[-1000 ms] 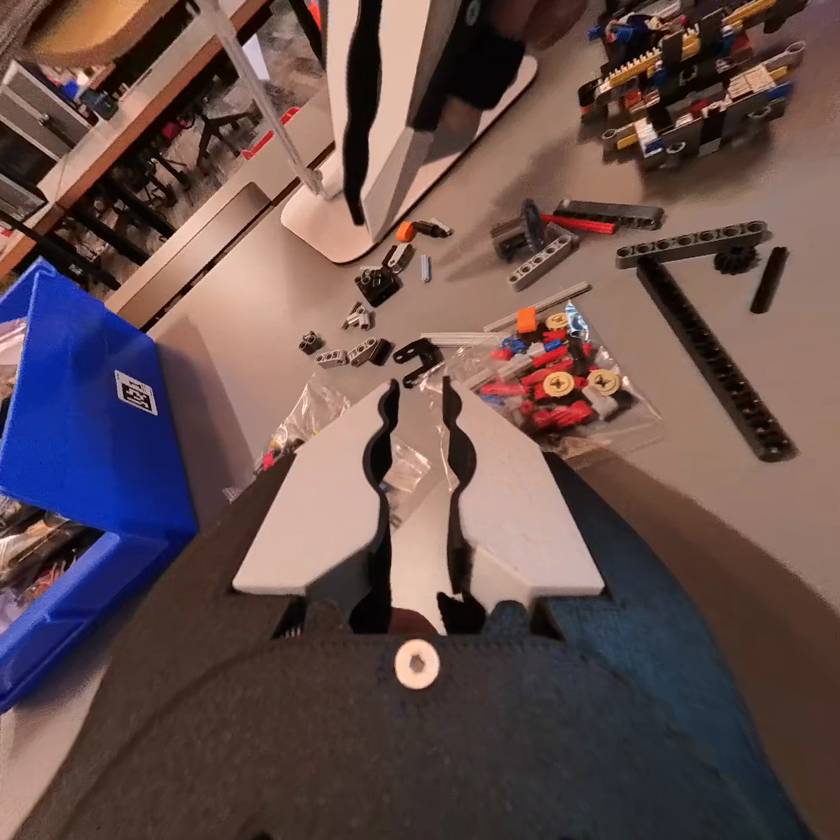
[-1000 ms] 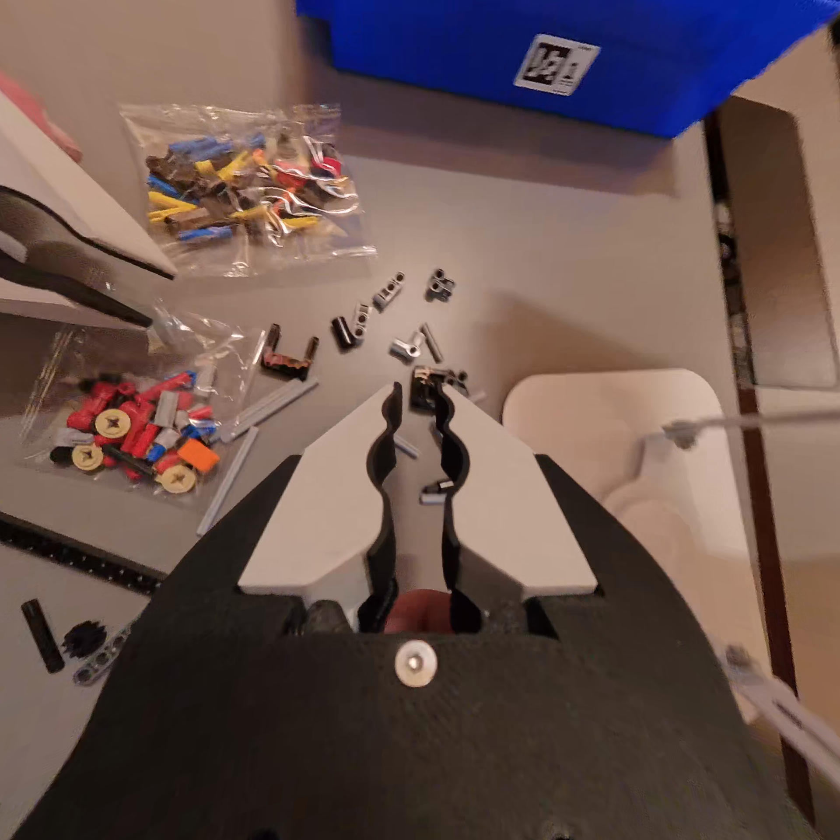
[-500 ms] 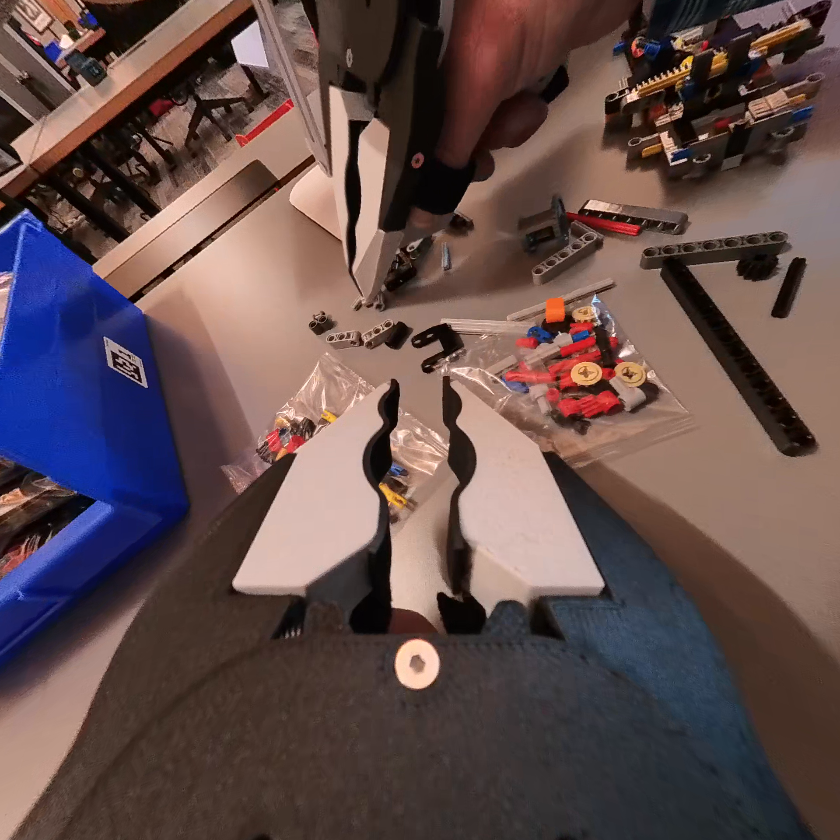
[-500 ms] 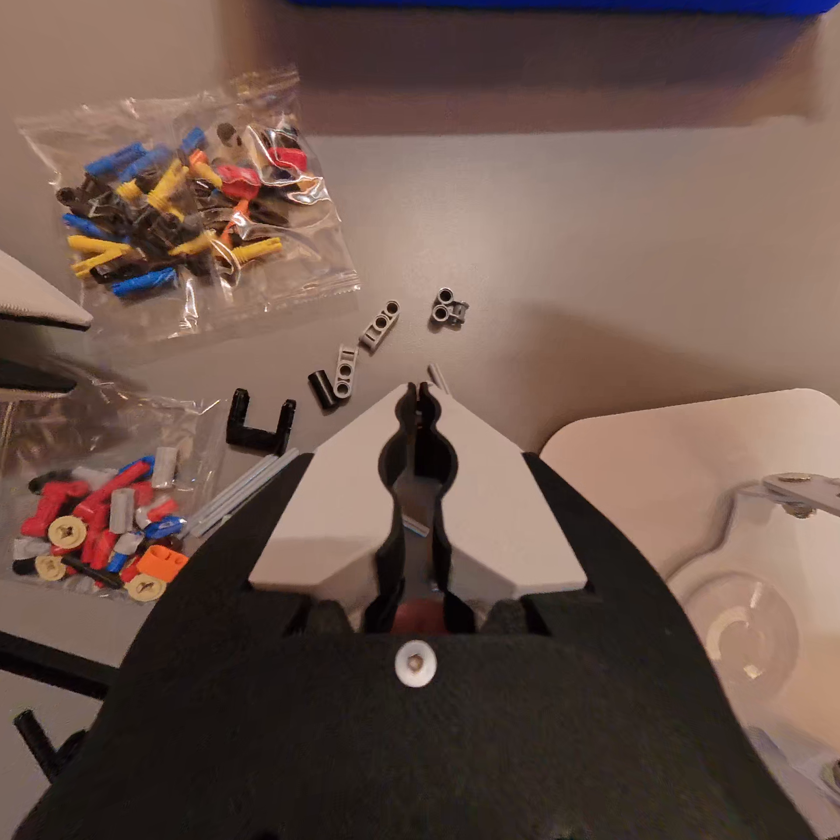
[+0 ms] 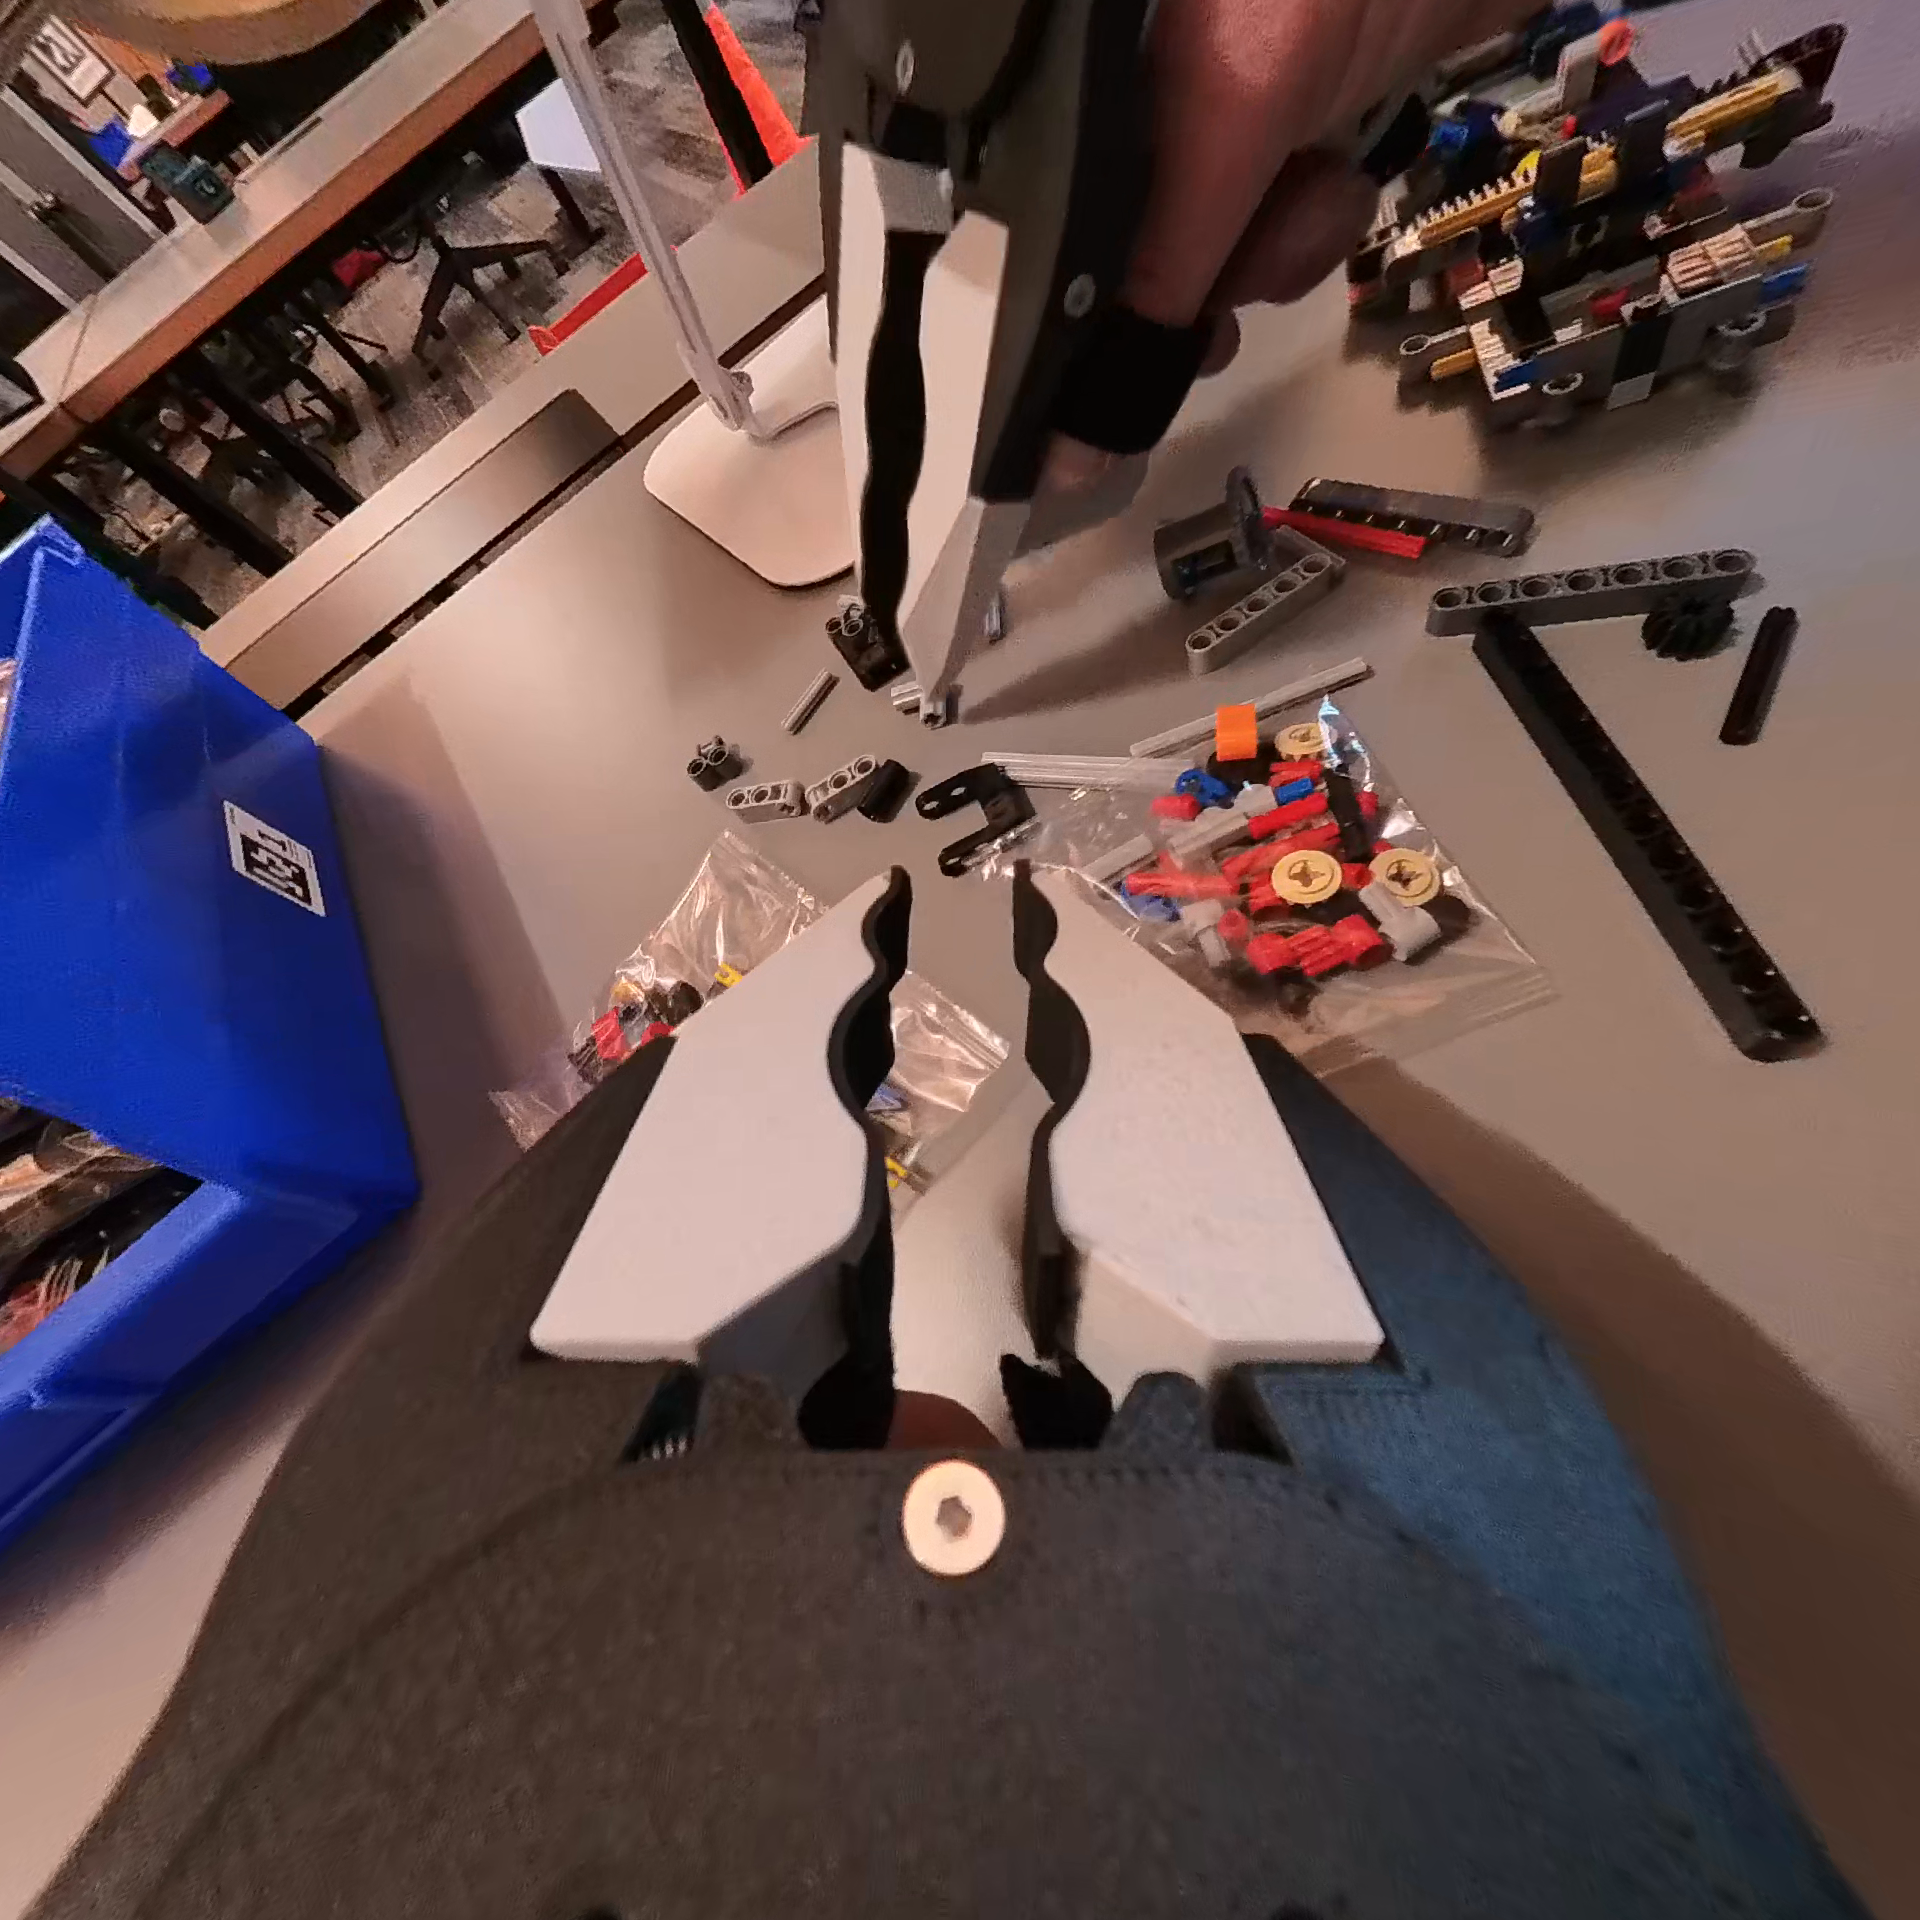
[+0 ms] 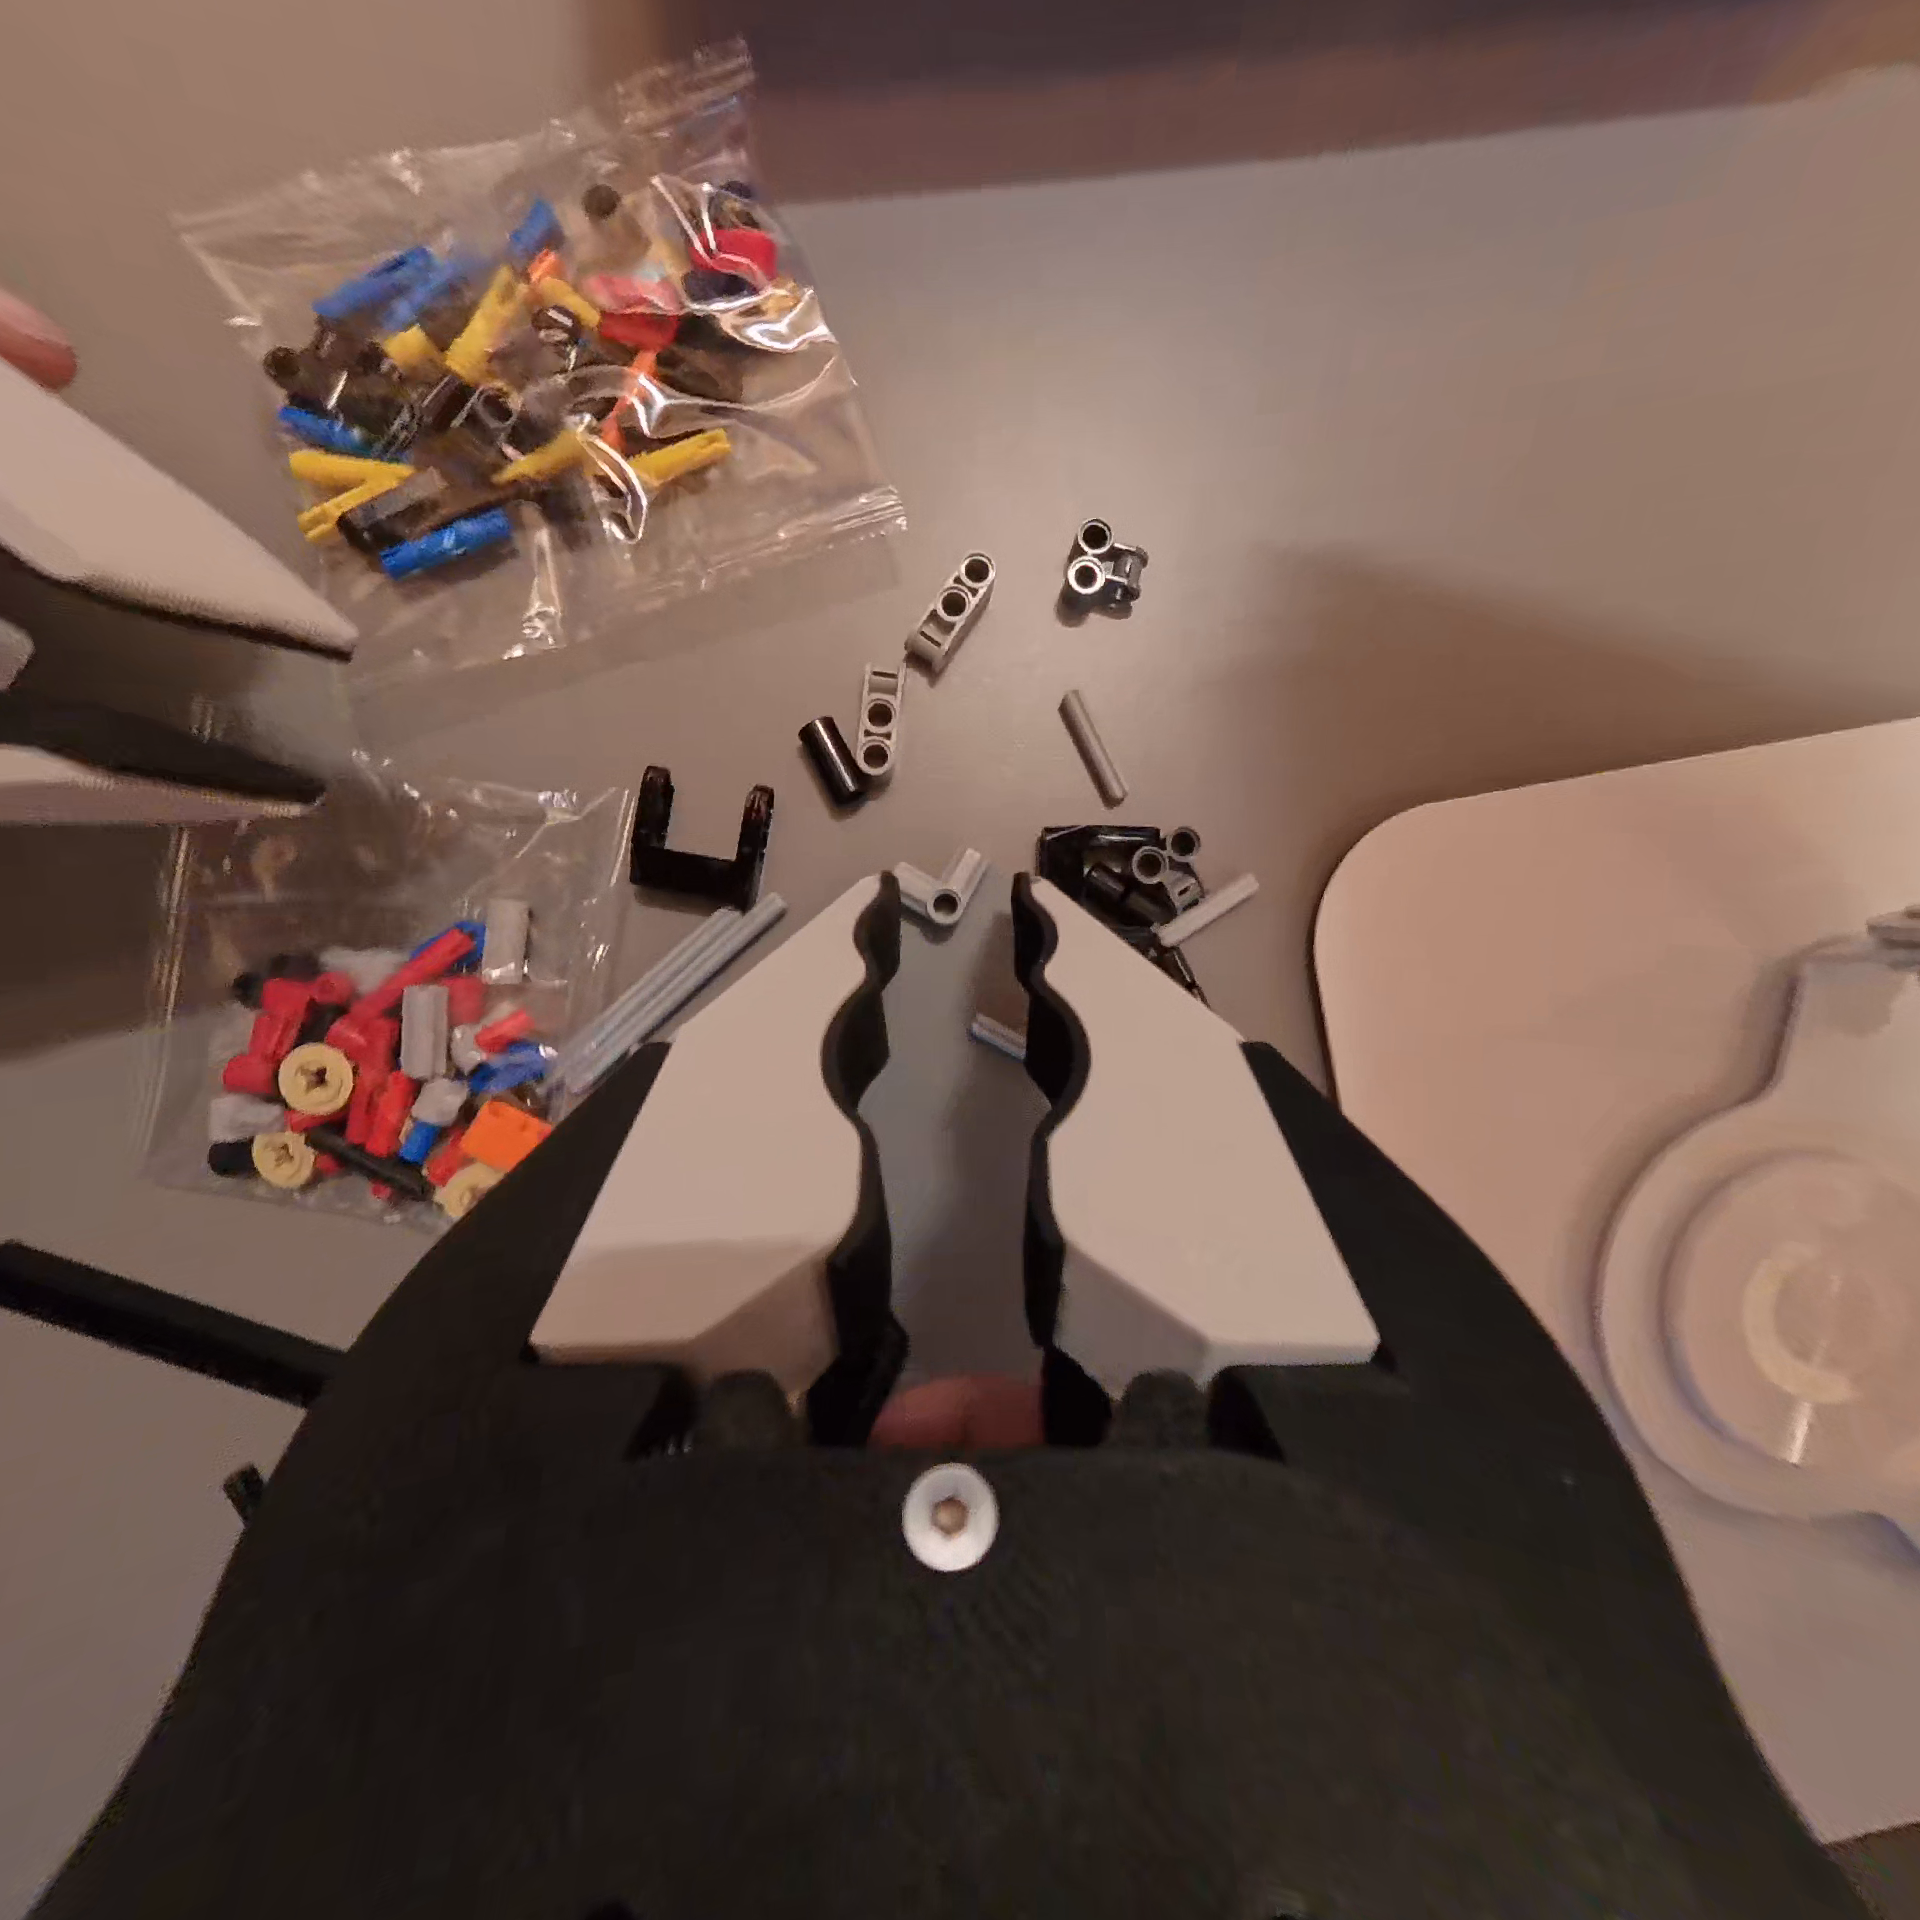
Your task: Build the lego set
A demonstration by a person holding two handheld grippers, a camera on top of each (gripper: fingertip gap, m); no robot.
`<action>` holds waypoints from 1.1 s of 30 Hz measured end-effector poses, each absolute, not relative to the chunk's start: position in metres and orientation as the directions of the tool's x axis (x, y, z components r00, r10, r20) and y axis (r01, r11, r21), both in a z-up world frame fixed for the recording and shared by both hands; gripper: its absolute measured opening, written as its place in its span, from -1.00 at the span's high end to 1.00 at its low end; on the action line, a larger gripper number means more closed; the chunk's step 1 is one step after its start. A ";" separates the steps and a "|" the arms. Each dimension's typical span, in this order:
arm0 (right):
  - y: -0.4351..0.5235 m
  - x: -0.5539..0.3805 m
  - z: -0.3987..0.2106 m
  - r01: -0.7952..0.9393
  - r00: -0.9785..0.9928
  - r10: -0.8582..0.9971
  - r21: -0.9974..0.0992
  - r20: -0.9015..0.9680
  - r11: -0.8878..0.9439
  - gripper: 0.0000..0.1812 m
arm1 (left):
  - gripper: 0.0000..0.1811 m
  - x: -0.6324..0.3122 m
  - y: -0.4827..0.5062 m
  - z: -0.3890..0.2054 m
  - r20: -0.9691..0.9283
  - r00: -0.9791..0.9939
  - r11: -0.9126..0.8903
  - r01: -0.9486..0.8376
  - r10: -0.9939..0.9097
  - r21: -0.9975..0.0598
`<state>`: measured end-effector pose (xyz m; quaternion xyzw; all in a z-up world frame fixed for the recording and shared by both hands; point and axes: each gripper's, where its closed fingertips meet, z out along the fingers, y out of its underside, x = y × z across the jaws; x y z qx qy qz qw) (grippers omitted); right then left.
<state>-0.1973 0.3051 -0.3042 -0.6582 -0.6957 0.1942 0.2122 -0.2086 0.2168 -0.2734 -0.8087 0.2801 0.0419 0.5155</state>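
The right tongs stand released, jaws apart and empty, tips low over a small light-grey angled connector that lies on the grey surface between them. Just to its right sits a black-and-grey cluster of joined pieces, and a black U-shaped bracket lies to the left. Farther off are loose grey liftarms, a short grey axle and a bag of yellow, blue and black pins. A second bag of red pins and tan discs lies near left.

The left tongs are also released and carry nothing, hanging above the pin bags. In the left wrist view the half-built model sits far right, well apart from the loose parts, with a long black beam nearer on the right and a blue bin at the left edge.

The likely next step is closing on the angled connector. Risks as I judge them: it is small and lies flat, so the jaws could pinch one arm and flick it away or rotate it; the cluster is close enough that the right jaw may nudge it or catch it as well; a skewed grip would make mating it to the model awkward
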 end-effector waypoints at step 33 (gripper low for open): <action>0.268 -0.146 -0.280 0.746 -0.125 0.991 -0.654 0.048 0.126 0.97 | 0.92 -0.222 0.336 -0.313 -0.324 0.493 -0.324 -0.830 -0.807 -0.455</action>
